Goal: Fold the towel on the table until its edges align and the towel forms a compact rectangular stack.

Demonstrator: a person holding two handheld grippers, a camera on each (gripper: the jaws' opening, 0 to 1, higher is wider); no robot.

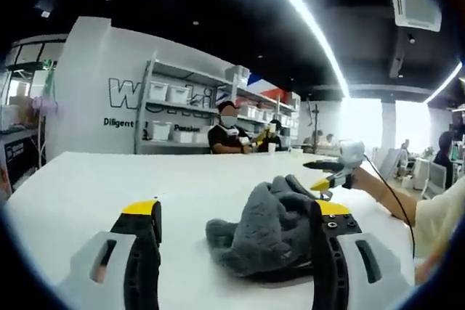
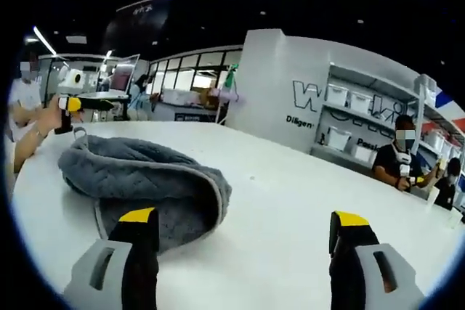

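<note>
The grey towel point(image 1: 270, 231) lies crumpled on the white table point(image 1: 109, 186), lower centre-right of the left gripper view, while the left gripper point(image 1: 236, 234) and right gripper point(image 2: 243, 241) hover spread and empty, apparently poised to pick corners.

The towel point(image 2: 142, 176) is a grey, matt, quilted cloth with a stitched hem. The table point(image 2: 290, 201) presents a smooth white surface with a faint sheen. The gripper jaws are moulded in grey and black plastic, tipped yellow.
</note>
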